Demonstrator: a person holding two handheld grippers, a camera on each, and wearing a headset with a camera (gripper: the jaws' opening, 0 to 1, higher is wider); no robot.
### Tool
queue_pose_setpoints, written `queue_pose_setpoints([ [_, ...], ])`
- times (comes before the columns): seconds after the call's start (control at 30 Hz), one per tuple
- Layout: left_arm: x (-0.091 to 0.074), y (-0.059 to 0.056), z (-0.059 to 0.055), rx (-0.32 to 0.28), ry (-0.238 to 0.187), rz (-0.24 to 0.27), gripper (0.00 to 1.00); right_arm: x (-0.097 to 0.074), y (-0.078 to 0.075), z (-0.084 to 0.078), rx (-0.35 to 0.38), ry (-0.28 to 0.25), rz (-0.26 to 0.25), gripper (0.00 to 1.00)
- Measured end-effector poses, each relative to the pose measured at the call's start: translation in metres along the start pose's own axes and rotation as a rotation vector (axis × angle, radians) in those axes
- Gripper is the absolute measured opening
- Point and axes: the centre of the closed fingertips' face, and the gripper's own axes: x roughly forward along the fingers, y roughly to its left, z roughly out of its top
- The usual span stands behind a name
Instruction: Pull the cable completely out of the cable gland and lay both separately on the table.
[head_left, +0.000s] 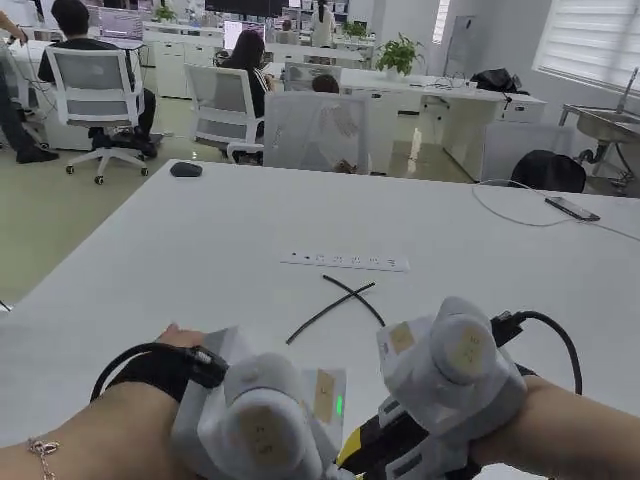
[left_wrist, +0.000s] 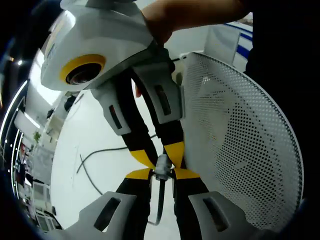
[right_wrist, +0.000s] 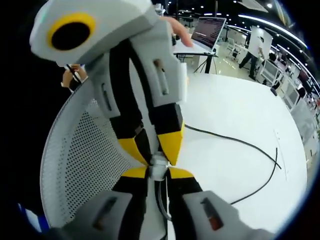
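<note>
- The left hand-held gripper (left_wrist: 161, 175) has its yellow-tipped jaws drawn in narrow, pinching the small grey cable gland (left_wrist: 161, 167) from both sides.
- The right hand-held gripper (right_wrist: 157, 174) is likewise closed down on the same gland, its tips meeting it from the opposite end, so the two pairs of tips stand nose to nose with the gland between them.
- The cable (left_wrist: 159, 200) is seated in the gland. In each gripper view a short grey stretch of it runs back from the gland between that gripper's own jaws.
- In the head view both grippers sit close together at the near edge of the white counter (head_left: 200, 250), their jaws and the gland hidden beneath the gripper bodies.
- Just beside the grippers stands the white perforated back of a mesh chair (left_wrist: 240, 140).
- Farther out on the counter lie two loose black cables (head_left: 330, 305), crossing each other, well apart from the grippers.
- Beyond them a white power strip (head_left: 345, 261) lies flat.
- At the far left edge rests a dark mouse (head_left: 186, 169); a phone (head_left: 572, 208) lies at the far right.
</note>
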Motion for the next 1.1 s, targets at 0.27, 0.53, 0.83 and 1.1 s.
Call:
queue_pose_setpoints([
  [0.27, 0.005, 0.004, -0.003, -0.335, -0.079, -0.112, 0.16, 0.001, -0.005, -0.004, -0.195, 0.079, -0.118, 0.12],
  [0.53, 0.004, 0.004, -0.011, -0.874, -0.186, -0.348, 0.16, 0.005, -0.005, -0.002, -0.346, 0.096, -0.234, 0.12],
  [0.83, 0.008, 0.006, -0.021, -0.685, -0.201, -0.105, 0.16, 0.004, -0.014, -0.003, -0.079, -0.074, -0.295, 0.26],
  [1.1, -0.001, 0.009, -0.017, -0.529, -0.22, 0.05, 0.17, 0.006, -0.018, -0.01, -0.083, -0.053, -0.378, 0.17],
])
